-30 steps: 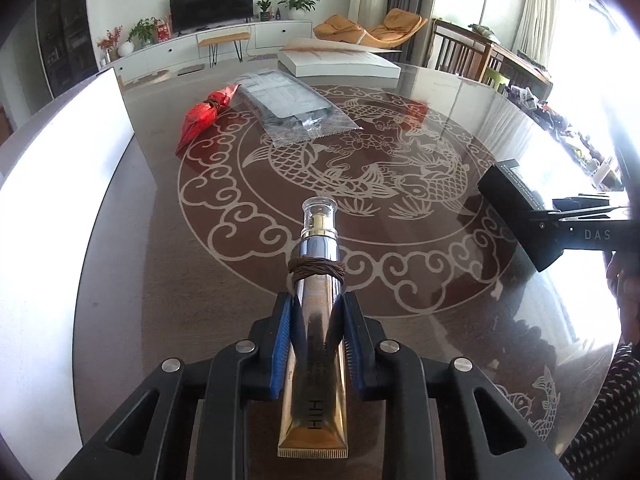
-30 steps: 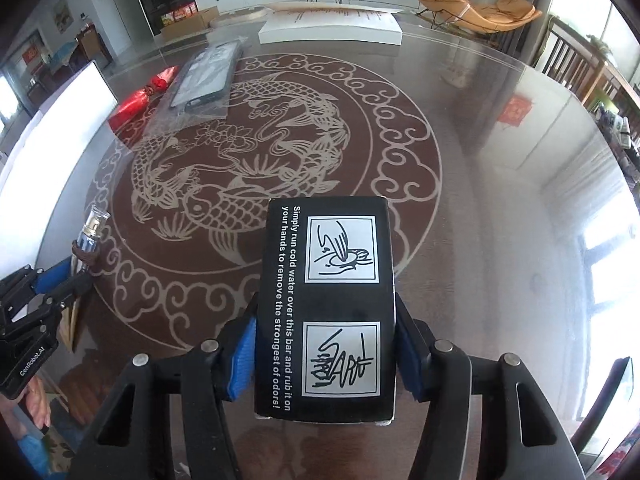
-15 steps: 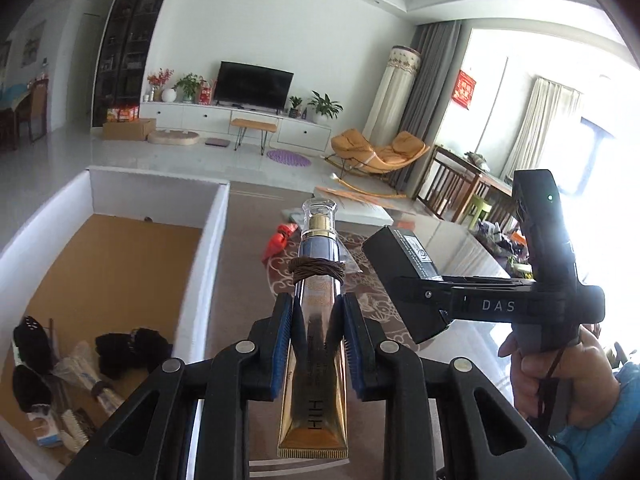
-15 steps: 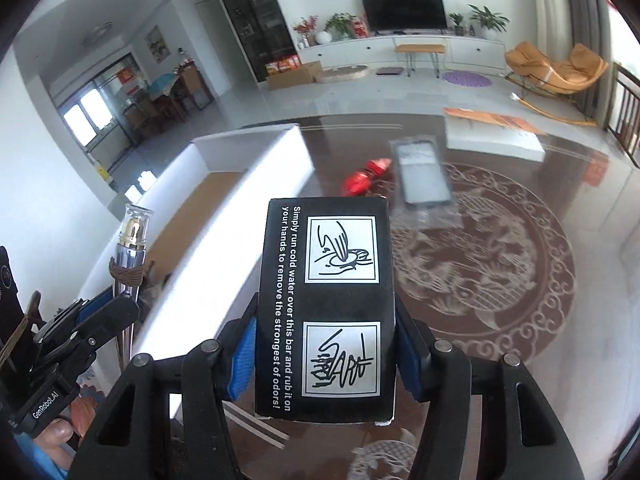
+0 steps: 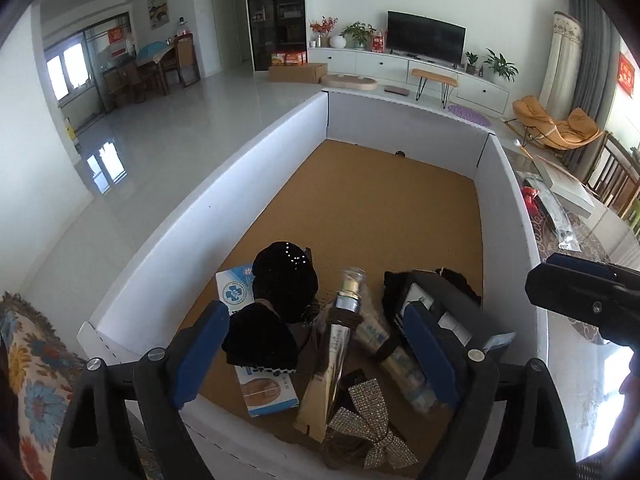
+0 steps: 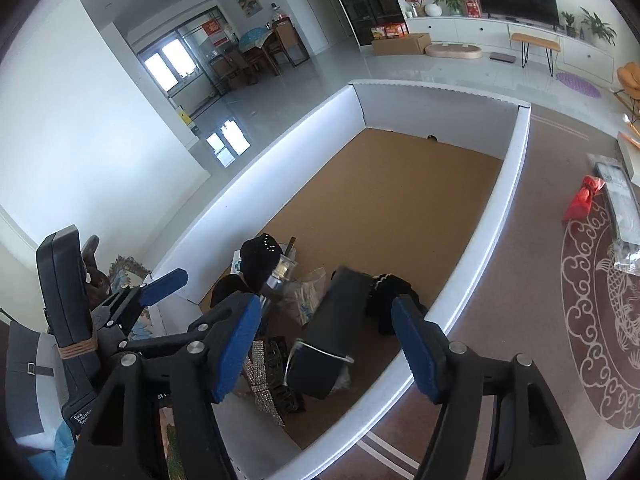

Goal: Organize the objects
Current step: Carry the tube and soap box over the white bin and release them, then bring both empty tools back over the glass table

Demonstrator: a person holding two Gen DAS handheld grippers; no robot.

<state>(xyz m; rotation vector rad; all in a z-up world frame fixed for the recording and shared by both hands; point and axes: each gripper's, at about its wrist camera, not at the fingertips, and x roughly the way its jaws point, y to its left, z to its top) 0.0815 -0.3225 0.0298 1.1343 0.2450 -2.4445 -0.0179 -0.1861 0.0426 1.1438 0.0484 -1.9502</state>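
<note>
- White box [image 5: 224, 216] with a brown cardboard floor: the largest thing in view, beside the patterned table [image 6: 532, 280]. Its contents crowd the near end; the far end is bare.
- Left gripper [image 5: 316, 354]: jaws opening, pads clear of the gold tube [image 5: 332, 360], which lies between and below them among the box's contents.
- Right gripper [image 6: 326, 350]: jaws opening, pads apart from the black box [image 6: 328, 332], which tilts between them inside the white box.
- Other contents: black pouches [image 5: 284, 280], blue-and-white packet [image 5: 266, 390], glittery bow [image 5: 368, 428].
- On the table, well apart: red packet [image 6: 582, 198], clear bag [image 6: 618, 200].
</note>
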